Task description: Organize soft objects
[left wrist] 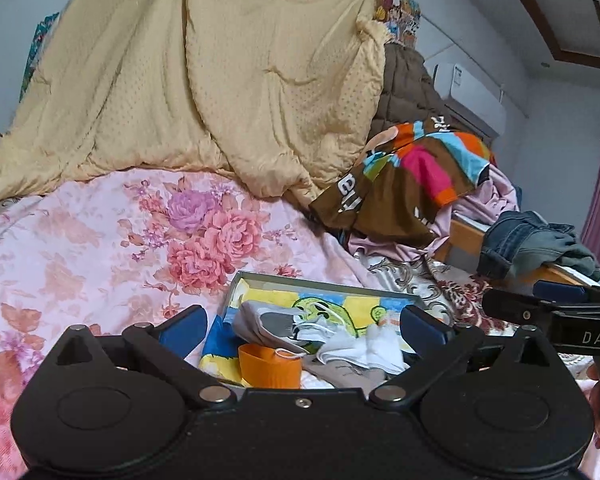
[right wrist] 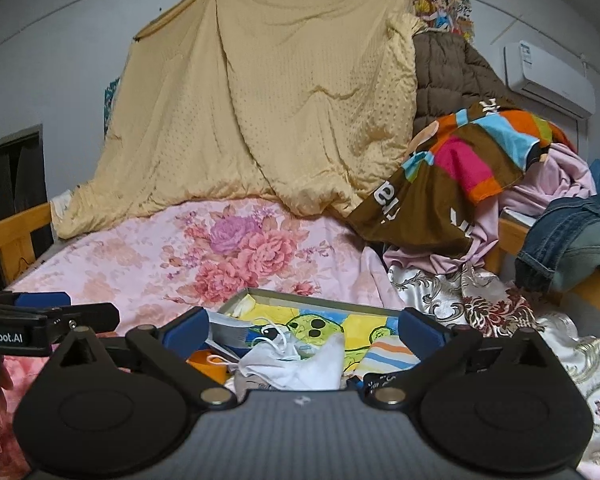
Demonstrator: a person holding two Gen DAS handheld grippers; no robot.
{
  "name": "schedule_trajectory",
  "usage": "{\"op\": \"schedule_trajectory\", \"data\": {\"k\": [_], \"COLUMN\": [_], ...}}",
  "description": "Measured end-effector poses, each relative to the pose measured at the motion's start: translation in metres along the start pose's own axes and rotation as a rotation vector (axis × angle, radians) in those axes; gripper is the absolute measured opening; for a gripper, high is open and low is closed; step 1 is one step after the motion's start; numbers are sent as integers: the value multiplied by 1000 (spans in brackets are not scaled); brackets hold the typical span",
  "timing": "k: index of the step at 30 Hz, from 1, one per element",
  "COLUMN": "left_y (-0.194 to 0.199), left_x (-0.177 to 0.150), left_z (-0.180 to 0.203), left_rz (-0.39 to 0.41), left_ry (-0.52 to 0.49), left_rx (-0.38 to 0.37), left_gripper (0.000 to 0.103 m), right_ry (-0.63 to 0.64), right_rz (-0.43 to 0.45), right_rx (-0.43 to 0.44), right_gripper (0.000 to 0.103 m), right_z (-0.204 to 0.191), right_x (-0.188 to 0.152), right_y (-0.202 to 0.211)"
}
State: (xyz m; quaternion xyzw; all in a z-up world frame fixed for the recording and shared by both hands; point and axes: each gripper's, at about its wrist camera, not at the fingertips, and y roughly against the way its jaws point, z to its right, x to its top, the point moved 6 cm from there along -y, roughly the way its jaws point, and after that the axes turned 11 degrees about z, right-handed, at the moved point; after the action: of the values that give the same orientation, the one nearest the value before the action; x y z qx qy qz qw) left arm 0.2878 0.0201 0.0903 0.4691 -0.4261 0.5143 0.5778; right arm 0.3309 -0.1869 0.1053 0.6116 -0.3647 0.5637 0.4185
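Soft bits fill a shallow box [left wrist: 328, 280] lying on the bed just ahead of both tools: a white cloth [right wrist: 296, 364], an orange band [left wrist: 270, 366] and a cartoon-print fabric [right wrist: 312, 326]. Both the left gripper [left wrist: 302, 328] and the right gripper [right wrist: 304, 330] stand with jaws spread wide and empty, the heap showing in the gap between the blue pads without touching them. Under the box spreads a pink floral sheet [left wrist: 100, 240]. Behind rises a tan quilt [right wrist: 268, 100] hung against the wall, with a striped brown cloth [right wrist: 460, 168] and jeans [right wrist: 572, 236] piled to the right, below an air conditioner [right wrist: 548, 76].
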Motion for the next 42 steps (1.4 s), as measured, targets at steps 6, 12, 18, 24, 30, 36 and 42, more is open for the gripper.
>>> {"op": "schedule_trajectory", "data": {"k": [6,12,18,24,30,36,42], "left_y": [35,61,74,82,91,102,114], "left_x": [-2,-16,-36,-46,-55,-67,-80], "left_z": [12,21,20,21,23,24,28], "left_rz": [23,27,-4,-14,-26,-45,-55], "left_ry": [6,-13,-11,-15,-25,-21,-17], "left_rx": [5,1,5,10,16,28,35], "left_gripper": [102,102,102,102,102,102,102], "right_ry": [-42,-63,-75,-100,-111,-117,-122], "right_rz": [18,13,-7,-21,-35,-40,-53], "right_rx": [-12,-37,-71,-99,-112,-126,-134], "right_gripper": [103,103,103,103,103,103,103], "right_z": [-1,1,7,12,14,13,10], "right_x": [0,-13,-30,-42,-52,-65,-76], "right_y": [37,68,89,103,116,132,148]}}
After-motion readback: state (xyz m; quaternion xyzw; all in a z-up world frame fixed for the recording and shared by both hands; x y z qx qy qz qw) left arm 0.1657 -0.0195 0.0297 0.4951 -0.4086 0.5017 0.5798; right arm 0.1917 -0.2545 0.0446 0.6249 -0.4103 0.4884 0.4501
